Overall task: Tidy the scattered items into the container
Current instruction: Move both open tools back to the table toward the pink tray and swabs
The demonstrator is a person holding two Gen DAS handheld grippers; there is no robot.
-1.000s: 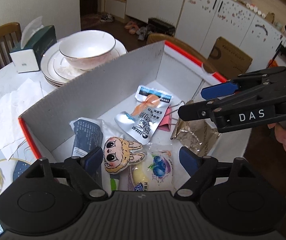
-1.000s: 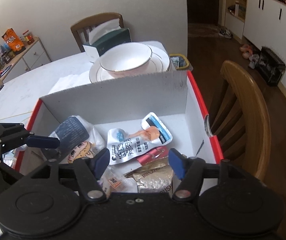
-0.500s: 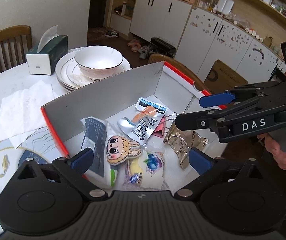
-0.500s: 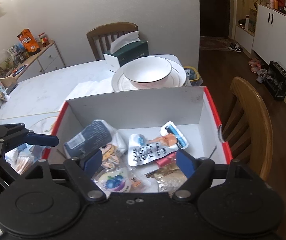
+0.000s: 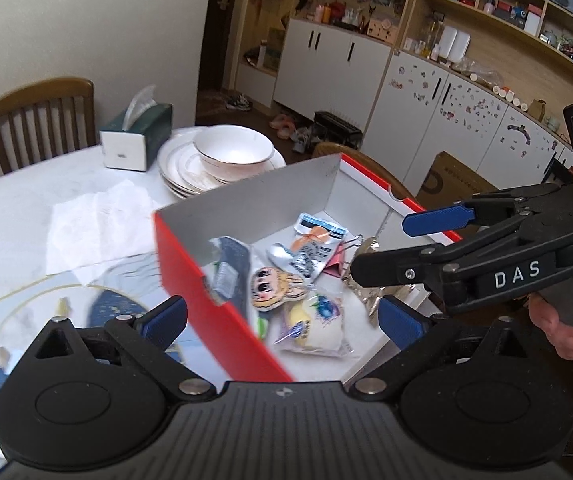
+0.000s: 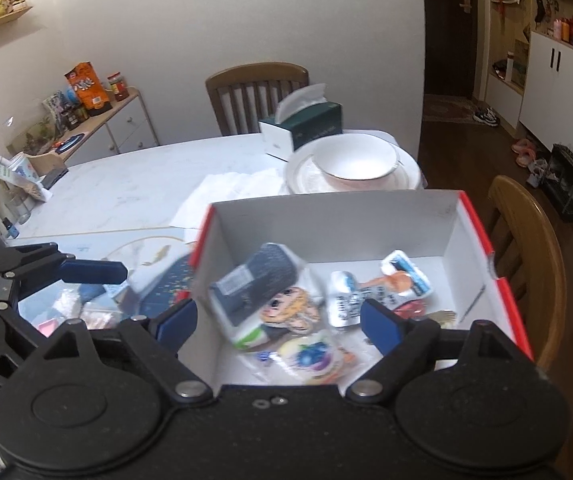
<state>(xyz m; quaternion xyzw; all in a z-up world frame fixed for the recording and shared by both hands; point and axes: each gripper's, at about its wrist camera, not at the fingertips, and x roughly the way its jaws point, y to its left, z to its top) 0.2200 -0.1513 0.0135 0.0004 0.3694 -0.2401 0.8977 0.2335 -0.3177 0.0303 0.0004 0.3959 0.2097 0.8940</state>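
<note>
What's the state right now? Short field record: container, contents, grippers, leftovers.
container: red box, white inside, open top, on white table
contents: cartoon doll, dark packet, blueberry pouch, silver sachet
left gripper: open, empty
right gripper: open, empty
leftovers: blurred small items left of the box

Red-sided box (image 5: 222,300), white inside, open-topped, on the desk (image 5: 26,216) edge. Inside, lying flat and overlapping: dark blue packet (image 5: 232,268) by the left wall; cartoon-face plush (image 5: 274,286) beside it; clear bag with blueberry print (image 5: 318,320) nearest the camera; silver-white pouch with orange figure (image 5: 308,246) toward the far wall; crumpled gold foil packet (image 5: 378,294) at right
</note>
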